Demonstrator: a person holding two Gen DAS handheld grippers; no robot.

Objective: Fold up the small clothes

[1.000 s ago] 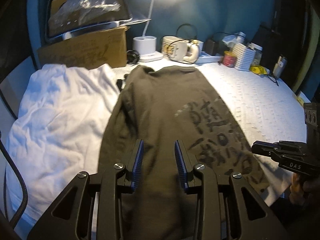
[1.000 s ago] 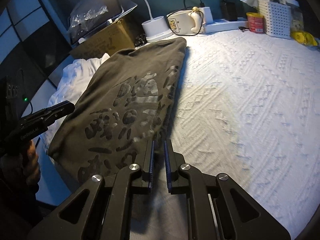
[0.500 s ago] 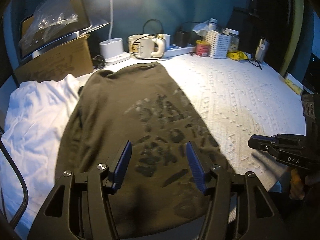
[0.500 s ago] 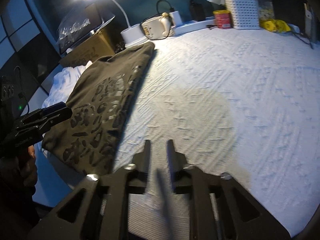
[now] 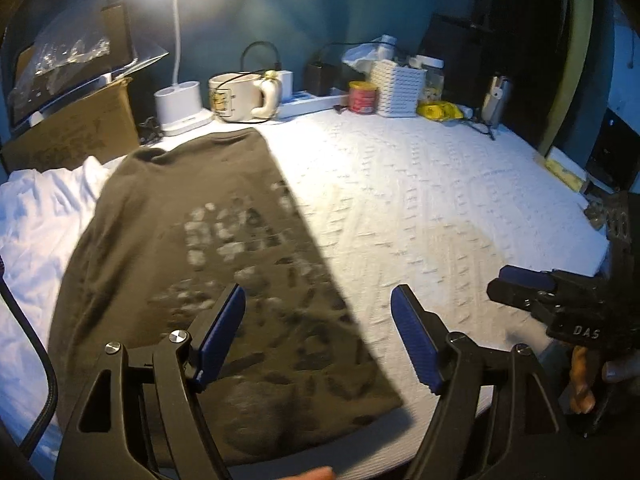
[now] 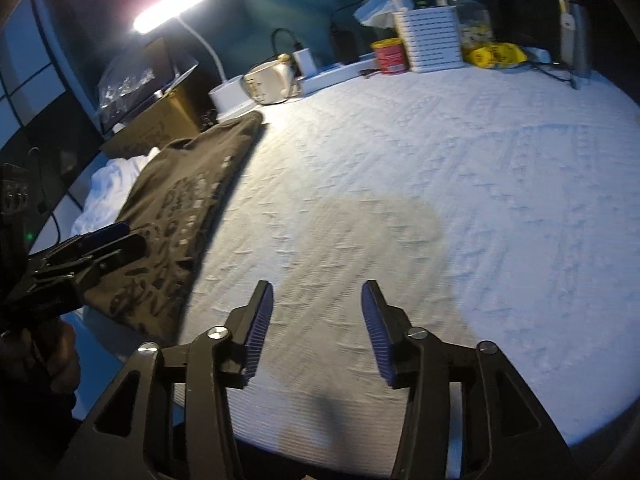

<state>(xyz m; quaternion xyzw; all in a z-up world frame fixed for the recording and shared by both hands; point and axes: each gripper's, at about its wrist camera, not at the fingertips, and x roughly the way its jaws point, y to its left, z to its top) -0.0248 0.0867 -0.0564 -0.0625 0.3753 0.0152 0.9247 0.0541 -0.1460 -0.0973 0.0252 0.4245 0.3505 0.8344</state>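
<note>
Left wrist view: the left tool (image 5: 318, 340) hangs above the near edge of the dark printed shirt (image 5: 192, 264); its jaws stand apart and are opening, with nothing between the pads; the shirt lies flat as a long folded panel on the white textured cover (image 5: 420, 208) of the counter, beside the crumpled white garment (image 5: 36, 216); the right tool (image 5: 532, 292) shows at the right edge, clear of the cloth. The step in hand appears to be release after a fold; keep both tools off the cloth so the fold is not dragged open; pick the next grip points at the near hem corners.

Right wrist view: the right tool (image 6: 318, 332) is over bare cover, jaws apart and opening, holding nothing; the shirt (image 6: 188, 200) lies well to its left, the left tool (image 6: 100, 240) over its near end; for a crosswise fold, bring this tool to the shirt's right near corner first.
</note>
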